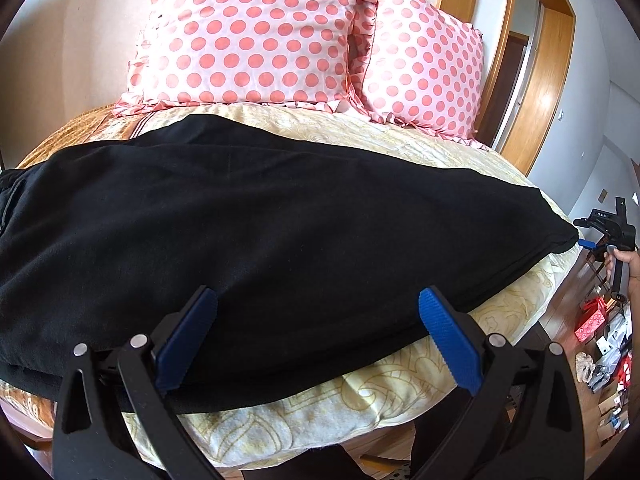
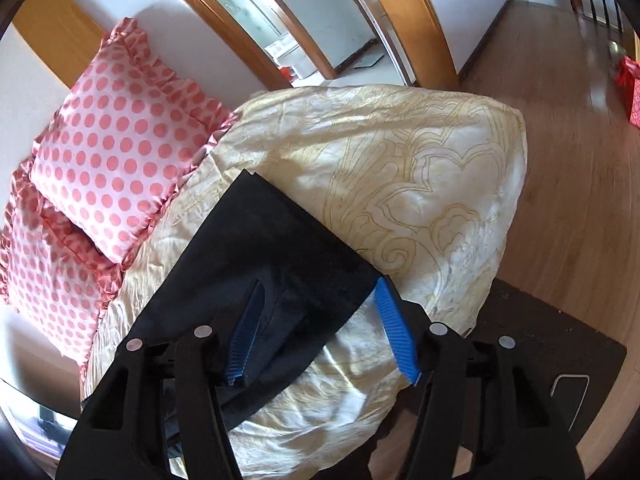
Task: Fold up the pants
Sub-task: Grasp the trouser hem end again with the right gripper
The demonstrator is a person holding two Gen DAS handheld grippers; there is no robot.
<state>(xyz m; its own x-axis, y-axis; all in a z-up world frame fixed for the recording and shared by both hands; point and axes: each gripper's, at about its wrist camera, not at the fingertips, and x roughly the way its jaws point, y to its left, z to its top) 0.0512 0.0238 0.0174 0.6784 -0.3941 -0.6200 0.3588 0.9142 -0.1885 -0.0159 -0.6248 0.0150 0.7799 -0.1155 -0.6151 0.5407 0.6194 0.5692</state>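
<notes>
Though flat, black pants (image 1: pixel 256 216) (doubled lengthwise)

Black pants (image 1: pixel 248 216): soft matt cloth, fleece-like nap. Bedspread (image 2: pixel 420 168): pale yellow cloth, slight sheen, creased. Polka-dot pillows (image 1: pixel 248 32): pink satiny cloth, ruffled edges. Gripper pads (image 1: pixel 448 340): blue ribbed plastic on matt black plastic arms. Floor (image 2: pixel 568 160): glossy wood. Door frame (image 1: pixel 548 80): varnished wood.

We can read no text, label or brand anywhere in either view. The right gripper (image 1: pixel 600 227), seen far off from the left wrist, bears small pale marks on its black top, but they are too small to read.
</notes>
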